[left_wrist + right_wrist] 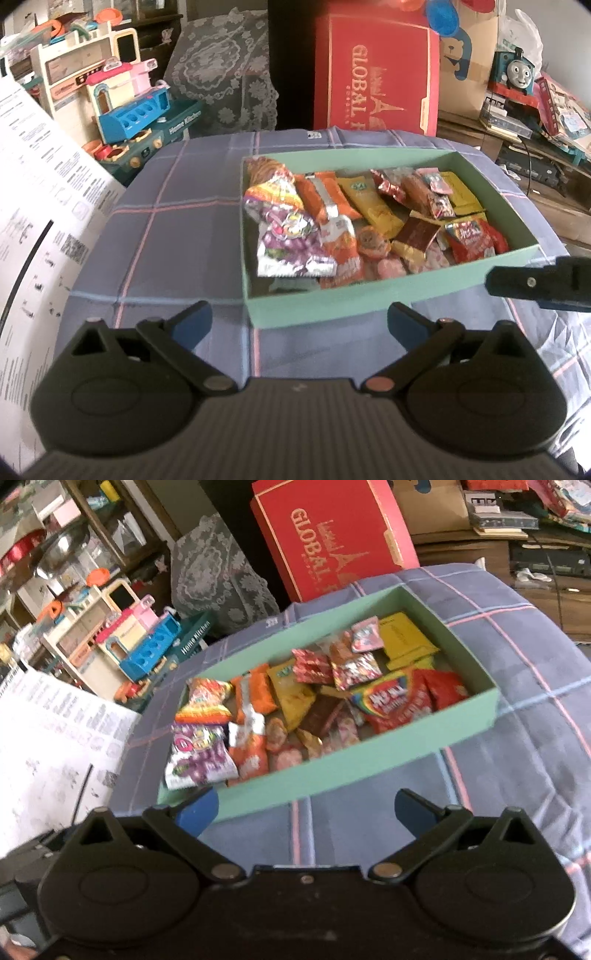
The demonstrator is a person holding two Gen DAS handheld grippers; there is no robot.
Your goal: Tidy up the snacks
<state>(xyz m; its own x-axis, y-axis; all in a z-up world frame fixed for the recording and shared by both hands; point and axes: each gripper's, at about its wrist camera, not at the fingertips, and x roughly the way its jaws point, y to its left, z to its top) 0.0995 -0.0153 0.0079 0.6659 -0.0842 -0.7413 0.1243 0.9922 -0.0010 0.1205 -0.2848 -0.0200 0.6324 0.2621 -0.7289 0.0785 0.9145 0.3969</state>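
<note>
Snack box (388,295) sits on the plaid cloth (166,240) toward its far right, packets inside. Left gripper (299,321): jaws apart, empty, just short of the box's near wall. Right gripper (306,808): jaws apart, empty, tilted, left finger (197,808) overlapping the wall's near-left corner

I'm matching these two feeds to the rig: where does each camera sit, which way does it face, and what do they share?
Left wrist: sits on the left gripper, facing forward over the checked cloth at the green box of snacks; its own open fingers show, and the right gripper's tip enters at right.
Right wrist: sits on the right gripper, looking down and leftward at the same box; only its own open fingers show.
Shared: the green box, purple grape packet, red carton, toy kitchen.
</note>
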